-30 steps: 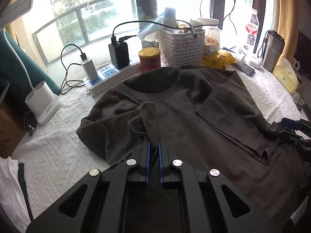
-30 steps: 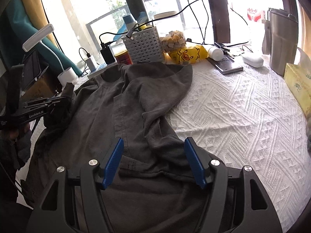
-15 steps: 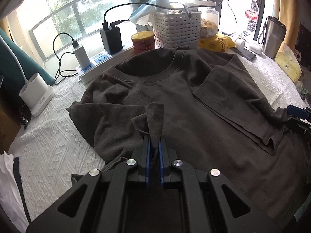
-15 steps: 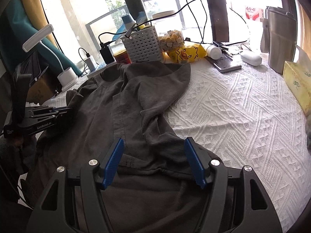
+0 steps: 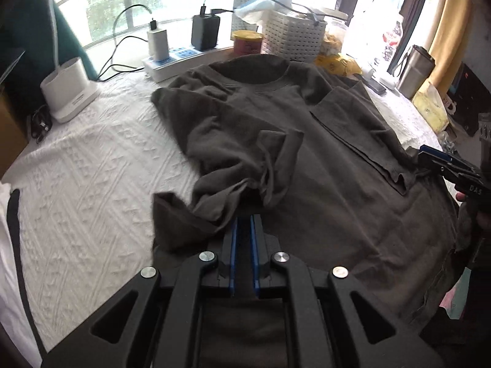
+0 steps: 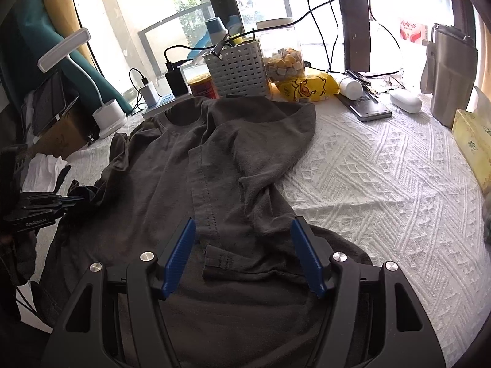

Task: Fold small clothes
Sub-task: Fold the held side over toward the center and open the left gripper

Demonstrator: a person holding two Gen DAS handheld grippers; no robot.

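Left fingers [image 5: 244, 224] pinching soft crumpled dark T-shirt [image 5: 322, 165], right fingers [image 6: 244, 239] apart

One dark T-shirt [image 5: 307, 159] — two chargers [image 5: 158, 43] — one white basket [image 5: 291, 40]

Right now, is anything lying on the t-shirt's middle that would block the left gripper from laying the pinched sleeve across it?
Nothing visible. The left gripper is shut on the dark t-shirt, and the shirt's middle is bare; the right gripper hangs open at its right edge.
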